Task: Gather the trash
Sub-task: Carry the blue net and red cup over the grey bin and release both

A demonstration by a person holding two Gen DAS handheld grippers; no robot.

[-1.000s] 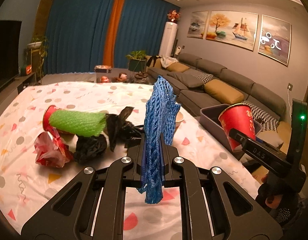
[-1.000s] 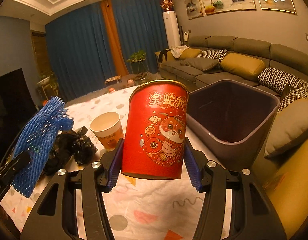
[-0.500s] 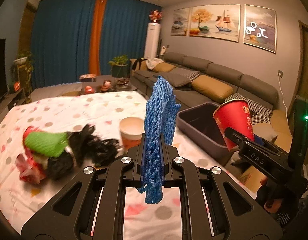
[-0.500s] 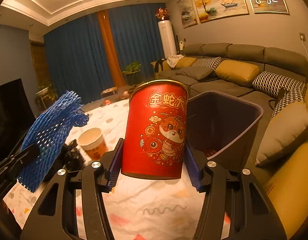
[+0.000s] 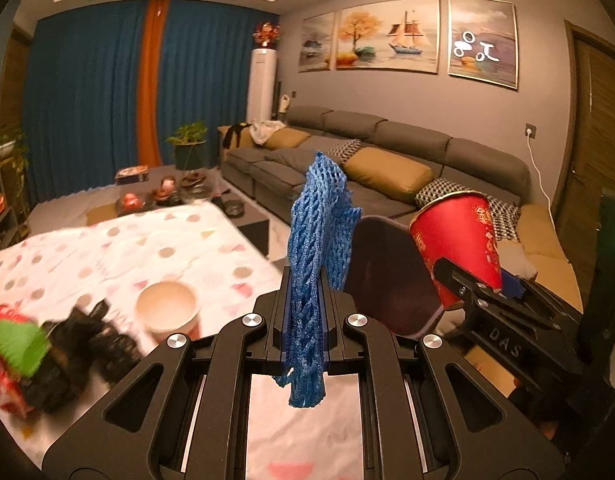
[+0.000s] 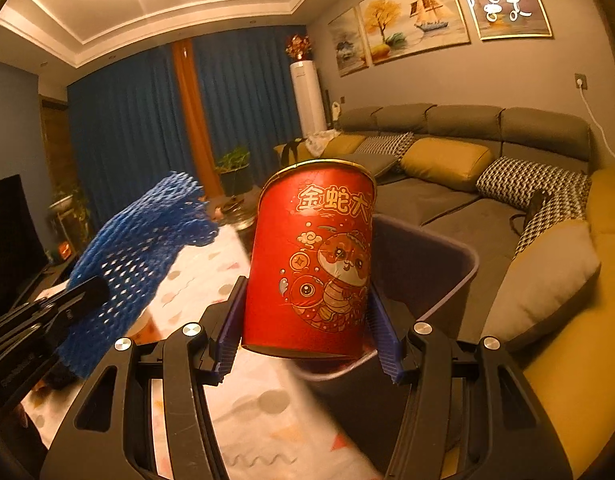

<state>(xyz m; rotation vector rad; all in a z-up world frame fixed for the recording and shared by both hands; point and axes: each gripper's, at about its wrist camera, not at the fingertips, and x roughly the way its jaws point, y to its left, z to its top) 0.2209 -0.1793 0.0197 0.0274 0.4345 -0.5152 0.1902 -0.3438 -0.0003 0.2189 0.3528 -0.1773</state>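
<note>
- Left hand-held gripper point(image 5: 303, 320): we see its jaws pressed narrow on a blue foam net point(image 5: 313, 264), which stands upright between them and hangs out below.
- Right hand-held gripper point(image 6: 307, 332): we see its blue pads clamped on either side of a red paper cup point(image 6: 311, 260), held slightly tilted with its open rim up.
- Dark bin point(image 6: 435, 264): it sits directly behind the red paper cup in the right wrist view, beside the table point(image 5: 107, 248); in the left wrist view it shows between the net and the cup.
- Trash on the table: we note a beige paper cup point(image 5: 169, 312), open side up, and near it a blurred heap of black plastic bag point(image 5: 87, 344), green foam net point(image 5: 19, 344) and red wrapper point(image 5: 3, 392).
- Background: a grey sofa point(image 5: 387, 152) with mustard cushions.
</note>
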